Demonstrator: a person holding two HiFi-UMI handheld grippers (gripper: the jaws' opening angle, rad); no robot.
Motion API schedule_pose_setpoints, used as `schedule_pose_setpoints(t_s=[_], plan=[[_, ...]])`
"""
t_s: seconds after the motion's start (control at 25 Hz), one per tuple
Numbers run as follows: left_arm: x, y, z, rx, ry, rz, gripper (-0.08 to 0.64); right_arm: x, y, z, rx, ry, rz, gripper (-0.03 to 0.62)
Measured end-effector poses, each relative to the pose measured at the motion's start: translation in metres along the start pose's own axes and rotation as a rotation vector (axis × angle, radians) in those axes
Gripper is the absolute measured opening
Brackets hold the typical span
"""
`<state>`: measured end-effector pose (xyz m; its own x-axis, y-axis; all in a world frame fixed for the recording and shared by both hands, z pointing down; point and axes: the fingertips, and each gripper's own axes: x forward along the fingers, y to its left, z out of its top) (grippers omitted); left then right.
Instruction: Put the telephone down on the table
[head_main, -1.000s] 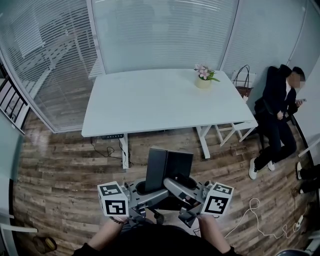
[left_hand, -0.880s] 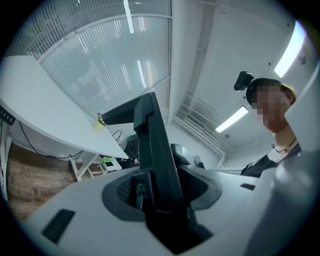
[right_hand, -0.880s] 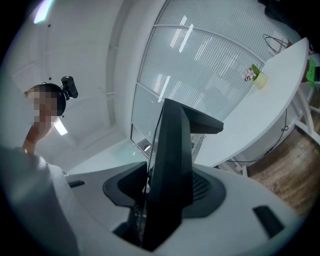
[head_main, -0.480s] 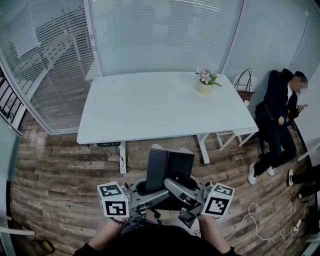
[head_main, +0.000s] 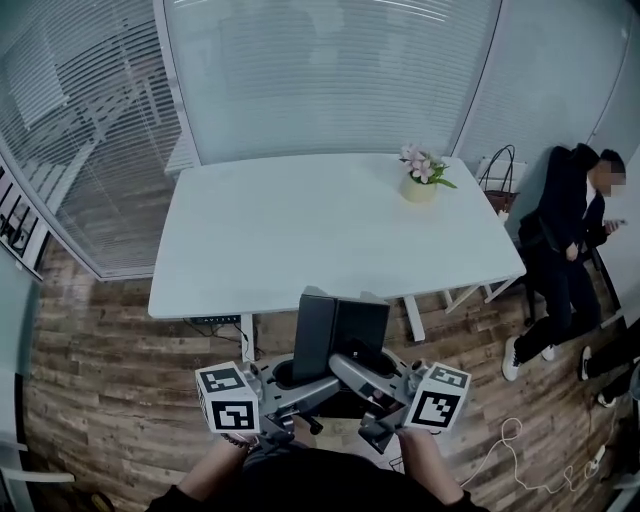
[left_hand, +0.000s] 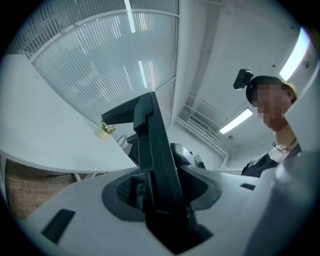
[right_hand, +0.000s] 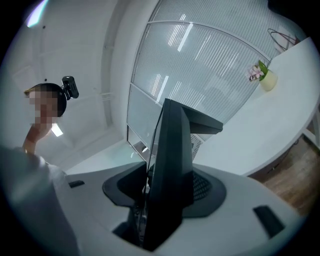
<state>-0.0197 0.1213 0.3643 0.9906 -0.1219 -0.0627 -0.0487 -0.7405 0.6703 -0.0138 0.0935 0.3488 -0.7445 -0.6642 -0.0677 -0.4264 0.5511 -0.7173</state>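
The telephone (head_main: 340, 330) is a dark, flat desk set that stands on edge in the air in front of me, short of the white table (head_main: 300, 230). My left gripper (head_main: 305, 388) grips it from the left and my right gripper (head_main: 362, 385) from the right. In the left gripper view the telephone (left_hand: 155, 150) rises as a dark slab out of the left gripper (left_hand: 160, 205), whose pale jaws clamp it. The right gripper view shows the same: the telephone (right_hand: 172, 150) is pinched in the right gripper (right_hand: 160, 205). The keypad side is hidden.
A small pot of pink flowers (head_main: 420, 180) stands at the table's far right corner. A person in dark clothes (head_main: 570, 230) sits to the right of the table. A white cable (head_main: 510, 440) lies on the wooden floor. Glass walls with blinds stand behind and to the left.
Both grippers have carried the telephone forward toward the table. The table's near edge now lies closer to the telephone. The grip has not changed.
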Motion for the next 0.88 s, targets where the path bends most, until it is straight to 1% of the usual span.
schedule_pose_setpoints(t_s=[0.24,0.4,0.68,0.88], plan=[[0.013,0.041,0.040,0.007,0.012,-0.005,0.210,0.034,-0.032,0.034,-0.001,-0.015,-0.003,0.204],[0.019,0.065,0.067,0.002,0.020,-0.026,0.210,0.058,-0.050,0.057,-0.008,-0.020,-0.022,0.202],[0.034,0.102,0.113,-0.008,0.030,-0.054,0.210,0.093,-0.079,0.098,-0.017,-0.022,-0.051,0.204],[0.040,0.123,0.137,-0.002,0.039,-0.060,0.210,0.113,-0.094,0.117,-0.022,-0.032,-0.054,0.204]])
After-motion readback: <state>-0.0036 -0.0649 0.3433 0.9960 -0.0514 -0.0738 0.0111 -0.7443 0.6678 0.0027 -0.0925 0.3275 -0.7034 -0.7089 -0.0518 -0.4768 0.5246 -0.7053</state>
